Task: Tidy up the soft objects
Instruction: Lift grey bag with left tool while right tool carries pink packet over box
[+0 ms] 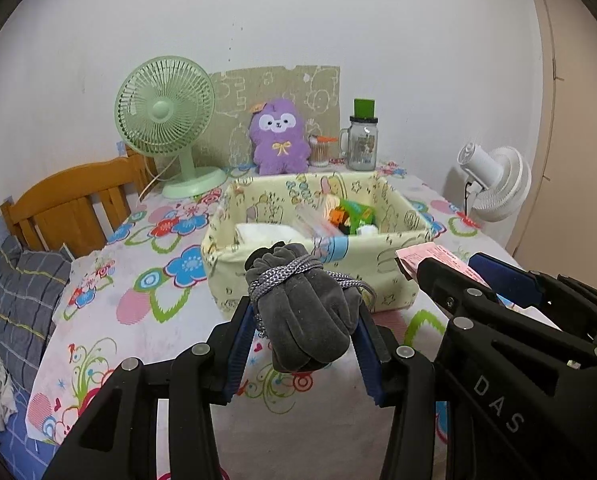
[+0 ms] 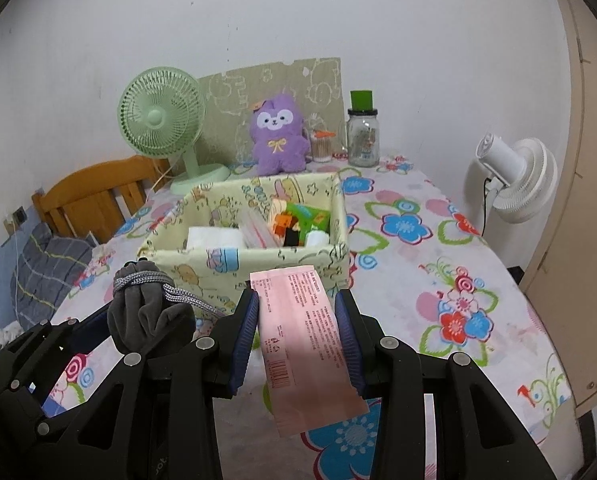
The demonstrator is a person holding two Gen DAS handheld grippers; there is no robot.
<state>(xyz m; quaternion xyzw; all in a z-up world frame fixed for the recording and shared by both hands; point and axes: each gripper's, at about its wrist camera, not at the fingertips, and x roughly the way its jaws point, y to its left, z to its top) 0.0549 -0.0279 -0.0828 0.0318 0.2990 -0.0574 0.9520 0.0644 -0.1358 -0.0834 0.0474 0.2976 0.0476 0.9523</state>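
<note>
My left gripper [image 1: 304, 316] is shut on a grey velvet drawstring pouch [image 1: 304, 312] tied with a grey cord, held above the table just in front of the yellow fabric basket [image 1: 338, 268]. The pouch also shows in the right wrist view [image 2: 148, 312]. My right gripper [image 2: 298, 316] is shut on a flat pink packet [image 2: 302, 332] with printed text and a barcode, held in front of the basket [image 2: 258, 258]. The packet's tip shows in the left wrist view [image 1: 430, 256]. The basket holds white tissue, clear bags and colourful toys.
A purple plush [image 1: 278, 136] stands at the back by a green fan [image 1: 166, 120], a glass jar [image 1: 362, 140] and a cotton-swab tub [image 1: 320, 152]. A white fan [image 2: 518, 180] is at the right. A wooden bed frame [image 1: 74, 208] and a grey plaid pillow [image 1: 22, 300] lie left of the flowered tablecloth [image 2: 438, 280].
</note>
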